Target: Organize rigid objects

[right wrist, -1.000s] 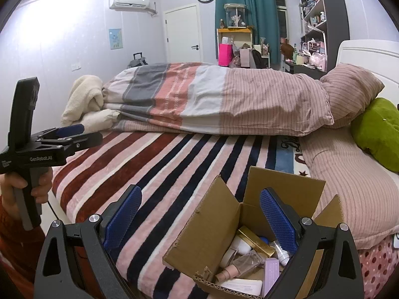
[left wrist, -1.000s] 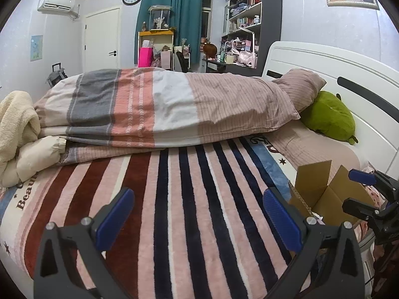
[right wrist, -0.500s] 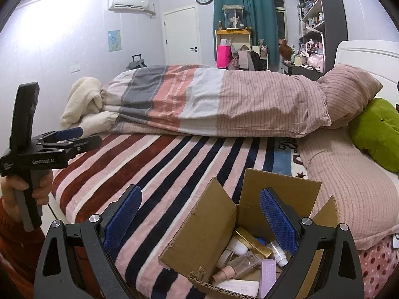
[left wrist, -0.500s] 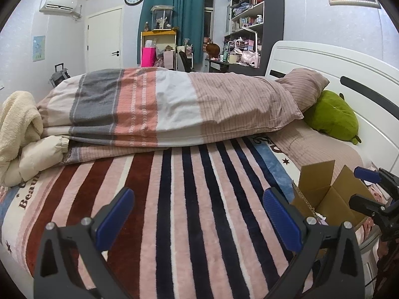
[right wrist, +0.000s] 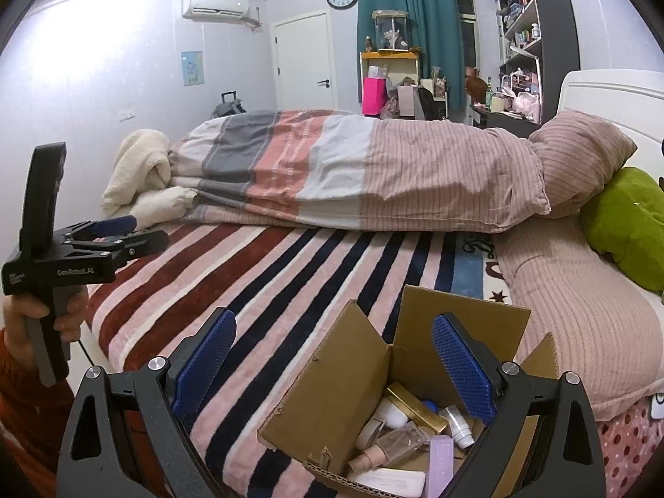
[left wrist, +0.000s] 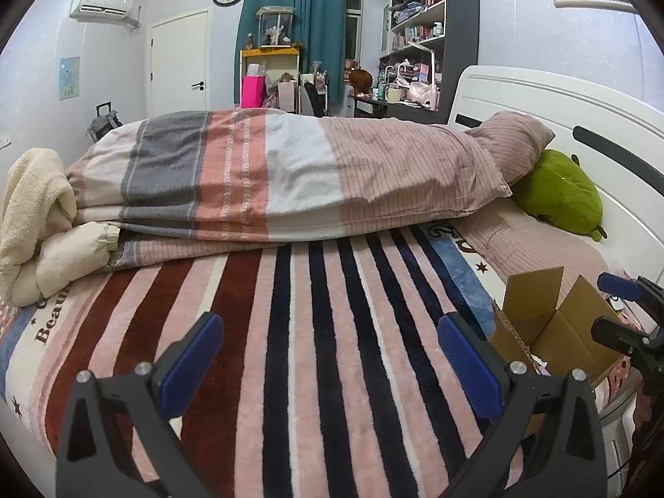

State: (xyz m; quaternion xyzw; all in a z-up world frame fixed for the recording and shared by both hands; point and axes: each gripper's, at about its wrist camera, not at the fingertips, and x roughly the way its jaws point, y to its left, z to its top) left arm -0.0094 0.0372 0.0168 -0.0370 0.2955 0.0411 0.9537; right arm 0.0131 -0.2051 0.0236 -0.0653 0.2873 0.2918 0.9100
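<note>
An open cardboard box [right wrist: 352,390] stands on the striped blanket near the bed's front right corner. It holds several cosmetic bottles and tubes, among them a gold box [right wrist: 417,408], a clear bottle [right wrist: 398,442] and a lilac tube [right wrist: 440,462]. My right gripper [right wrist: 334,363] is open and empty, hovering just above the box. The box also shows in the left wrist view [left wrist: 548,323]. My left gripper [left wrist: 330,359] is open and empty above the blanket, left of the box; it shows in the right wrist view [right wrist: 120,234].
A folded duvet [left wrist: 290,178] and a striped pillow [left wrist: 514,141] lie across the far side of the bed. A green plush [left wrist: 558,193] rests by the white headboard [left wrist: 581,108]. A cream blanket [left wrist: 33,191] is heaped at the left.
Both grippers have drifted slightly; the box sits a little lower and nearer in the right wrist view. Both stay open and empty.
</note>
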